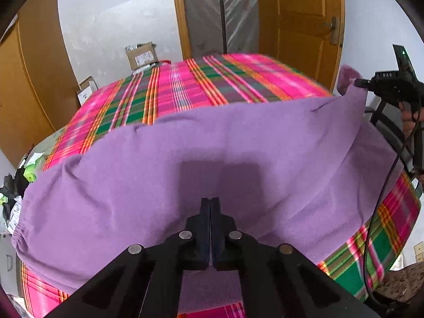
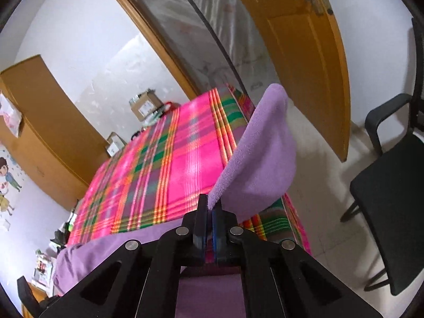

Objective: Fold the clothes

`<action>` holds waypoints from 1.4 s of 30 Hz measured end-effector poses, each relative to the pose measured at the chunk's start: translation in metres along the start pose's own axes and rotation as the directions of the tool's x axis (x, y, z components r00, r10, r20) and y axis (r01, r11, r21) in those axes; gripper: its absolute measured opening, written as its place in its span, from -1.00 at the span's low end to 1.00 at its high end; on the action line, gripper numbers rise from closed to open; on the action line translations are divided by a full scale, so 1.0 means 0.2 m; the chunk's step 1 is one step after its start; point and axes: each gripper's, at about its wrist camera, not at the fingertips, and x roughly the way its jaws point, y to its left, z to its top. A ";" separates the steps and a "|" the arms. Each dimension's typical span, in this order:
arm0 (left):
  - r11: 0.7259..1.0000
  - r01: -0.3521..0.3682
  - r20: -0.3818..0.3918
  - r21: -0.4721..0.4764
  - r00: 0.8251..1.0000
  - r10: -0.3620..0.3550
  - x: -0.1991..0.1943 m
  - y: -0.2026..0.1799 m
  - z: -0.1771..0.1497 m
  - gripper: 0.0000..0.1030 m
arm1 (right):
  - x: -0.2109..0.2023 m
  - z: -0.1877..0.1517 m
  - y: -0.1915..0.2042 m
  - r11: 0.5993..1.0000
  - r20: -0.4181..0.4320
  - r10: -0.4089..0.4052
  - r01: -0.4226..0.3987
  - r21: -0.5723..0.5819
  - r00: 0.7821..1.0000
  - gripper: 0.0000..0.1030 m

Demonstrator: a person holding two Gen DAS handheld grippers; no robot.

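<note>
1. The purple garment (image 1: pixel 212 145) lies spread across the plaid cloth (image 1: pixel 185 84) that covers the table, with a gathered elastic edge at about 8 o'clock in the left wrist view and one end lifted off the surface at 2 o'clock.
2. The right gripper (image 2: pixel 210 206) is clamped on that lifted end; a flap of purple fabric stands up from between its fingers toward 1 o'clock in the right wrist view. The hold looks shallow (only a thin edge sits between the pads), so a quick pull could let the fabric slide out and drop in a heap.
3. The left gripper (image 1: pixel 210 204) has its fingers pressed together just above the middle of the garment. I cannot tell whether any fabric is pinched between them; none shows in the gap. If it holds nothing, carrying the lifted end across may drag the whole garment instead of creasing it.
4. The plaid cloth is loose and hangs over the table edge, so it could bunch or shift along with the garment.
5. A black cable (image 1: pixel 381 185) hangs near the right side of the table at 3 o'clock in the left wrist view; it could snag the lifted fabric.
6. The chair (image 2: pixel 392 198) stands just beside the table and could catch a wide swing.
</note>
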 end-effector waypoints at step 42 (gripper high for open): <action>0.989 -0.072 0.040 0.127 0.997 0.068 -0.05 -0.17 0.01 -0.91 | -0.10 -0.01 -0.01 0.999 0.032 0.040 -0.040 0.006 0.999 -0.94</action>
